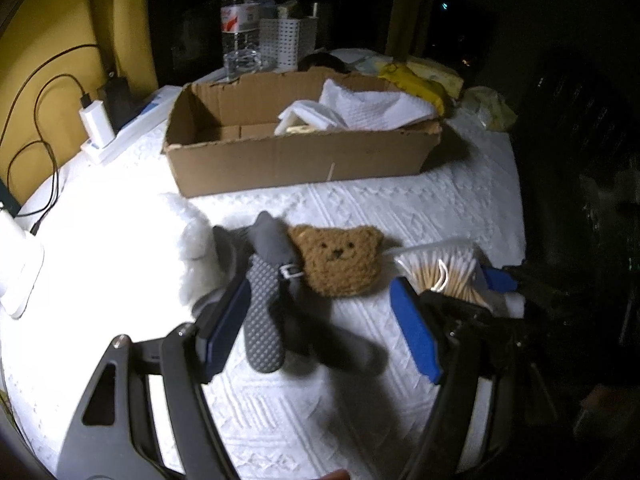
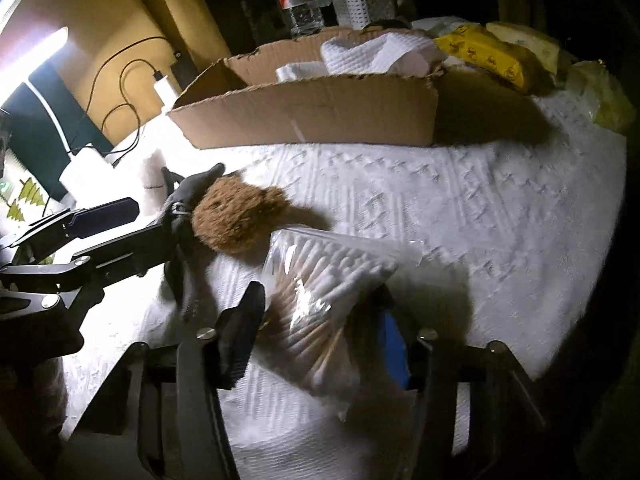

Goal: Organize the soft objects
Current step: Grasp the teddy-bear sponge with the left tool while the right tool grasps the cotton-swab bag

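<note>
The left claw (image 1: 320,320) hovers low over the white quilted worktop (image 1: 400,216), fingers spread wide, with a grey sock (image 1: 262,312) between them and untouched. Just beyond lies a brown bear pouch (image 1: 340,260). The right claw (image 2: 320,332) grips a clear bag of cotton swabs (image 2: 320,280) beside the bear. Farther back stands a cardboard box (image 1: 296,160) holding white cloths (image 1: 368,106).
</note>
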Tool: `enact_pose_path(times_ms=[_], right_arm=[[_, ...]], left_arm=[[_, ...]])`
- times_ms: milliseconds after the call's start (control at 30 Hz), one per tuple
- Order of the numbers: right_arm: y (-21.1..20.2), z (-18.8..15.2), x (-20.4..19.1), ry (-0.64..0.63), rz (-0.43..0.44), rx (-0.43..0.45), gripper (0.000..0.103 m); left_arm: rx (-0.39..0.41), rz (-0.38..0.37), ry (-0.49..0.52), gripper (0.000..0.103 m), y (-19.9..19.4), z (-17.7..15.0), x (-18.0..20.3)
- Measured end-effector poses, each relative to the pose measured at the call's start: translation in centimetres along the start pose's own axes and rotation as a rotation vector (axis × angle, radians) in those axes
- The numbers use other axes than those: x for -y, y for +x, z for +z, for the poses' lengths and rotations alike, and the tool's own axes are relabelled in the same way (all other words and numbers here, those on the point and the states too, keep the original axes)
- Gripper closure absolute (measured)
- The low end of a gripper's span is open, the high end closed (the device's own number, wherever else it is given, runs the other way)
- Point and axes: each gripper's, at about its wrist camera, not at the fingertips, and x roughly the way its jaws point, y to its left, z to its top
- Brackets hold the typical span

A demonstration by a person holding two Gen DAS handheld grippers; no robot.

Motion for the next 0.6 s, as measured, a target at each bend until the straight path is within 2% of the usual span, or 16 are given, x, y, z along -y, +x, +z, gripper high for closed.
enact_pose_path(times_ms=[233, 400, 600], right_arm=[[-0.8, 0.5, 2.7, 0.036, -0.045, 0.033, 0.055], [-1.4, 0.5, 5.0, 0.067, -0.045, 0.054, 0.056], [-1.5, 0.5, 6.5, 0.090, -0.028, 0.062, 0.056]], left_arm=[[-0.006, -0.040, 0.032, 0.030, 1.5, 1.2, 1.7], [-0.027, -0.053, 0.027, 0.030, 3.5, 1.7, 2.2], [-0.046, -0.029, 0.056, 0.030, 5.2, 1.9, 2.7]])
